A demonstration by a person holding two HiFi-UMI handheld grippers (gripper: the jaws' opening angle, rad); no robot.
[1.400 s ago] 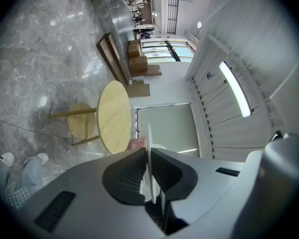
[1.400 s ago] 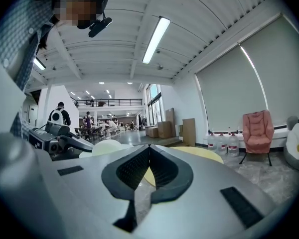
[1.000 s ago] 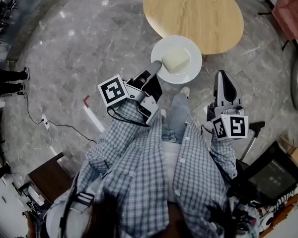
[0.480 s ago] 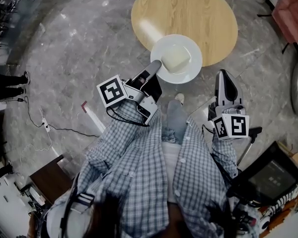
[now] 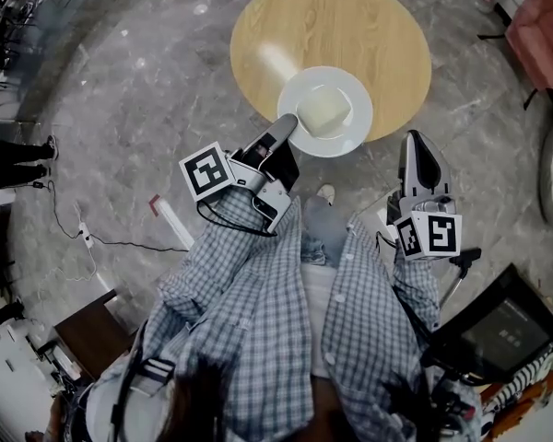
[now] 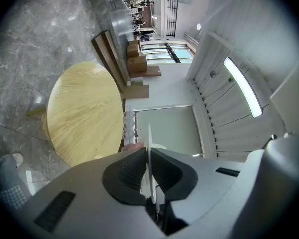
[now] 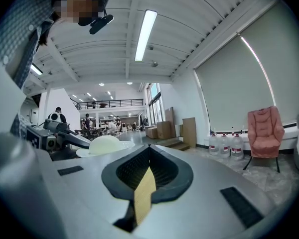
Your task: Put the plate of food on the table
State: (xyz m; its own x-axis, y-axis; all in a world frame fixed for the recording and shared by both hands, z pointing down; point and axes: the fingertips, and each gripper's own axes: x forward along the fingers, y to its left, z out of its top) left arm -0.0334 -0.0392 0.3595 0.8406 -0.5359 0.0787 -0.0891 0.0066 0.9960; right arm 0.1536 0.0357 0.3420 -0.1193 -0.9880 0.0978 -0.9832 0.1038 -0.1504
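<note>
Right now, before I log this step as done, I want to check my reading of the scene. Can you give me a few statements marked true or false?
1. The left gripper is clamped on the rim of the plate. True.
2. The plate is bare. False: a pale block of food sits on it.
3. The right gripper also holds the plate. False: it is apart from the plate, jaws together on nothing.
4. The table is round with a light wooden top. True.
5. In the head view the plate lies wholly over the floor. False: it overlaps the table's near edge.
</note>
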